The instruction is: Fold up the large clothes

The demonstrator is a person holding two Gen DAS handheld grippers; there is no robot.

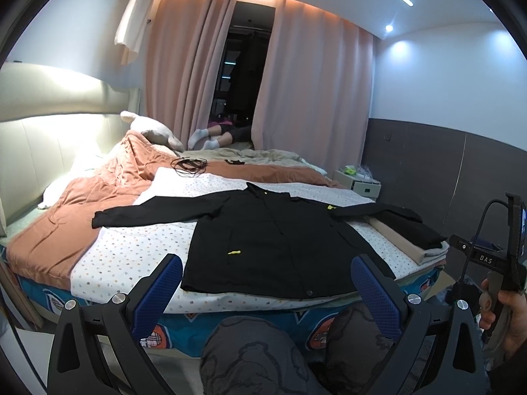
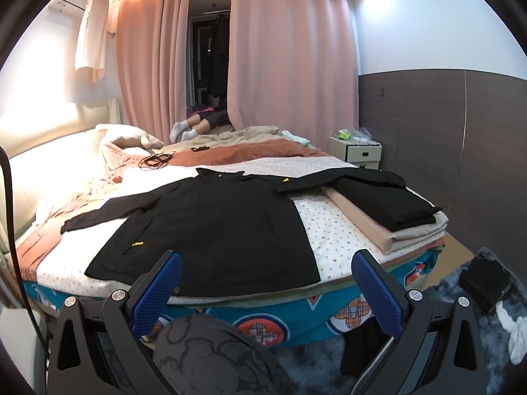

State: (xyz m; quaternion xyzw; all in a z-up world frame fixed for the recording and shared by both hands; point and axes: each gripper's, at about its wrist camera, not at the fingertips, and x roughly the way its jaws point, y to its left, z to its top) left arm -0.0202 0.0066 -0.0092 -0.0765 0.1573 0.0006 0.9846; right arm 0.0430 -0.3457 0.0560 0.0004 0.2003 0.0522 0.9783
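Note:
A large black long-sleeved jacket (image 1: 263, 240) lies spread flat on the dotted white sheet of the bed (image 1: 138, 253), both sleeves stretched outward, small yellow tags on it. In the right wrist view the same jacket (image 2: 214, 227) fills the bed's near half. My left gripper (image 1: 266, 283) hangs open in front of the bed's near edge, above the person's knees, nothing between its blue pads. My right gripper (image 2: 266, 279) is open too, just short of the jacket's hem. The right gripper's body, held in a hand (image 1: 507, 309), shows at the left view's right edge.
A stack of folded clothes (image 2: 392, 217), black on beige, sits at the bed's right corner under one sleeve. An orange quilt (image 1: 66, 217), pillows and black cables (image 1: 189, 164) cover the far side. Another person's legs (image 2: 194, 125) lie by the curtain. A nightstand (image 2: 357, 151) stands at right.

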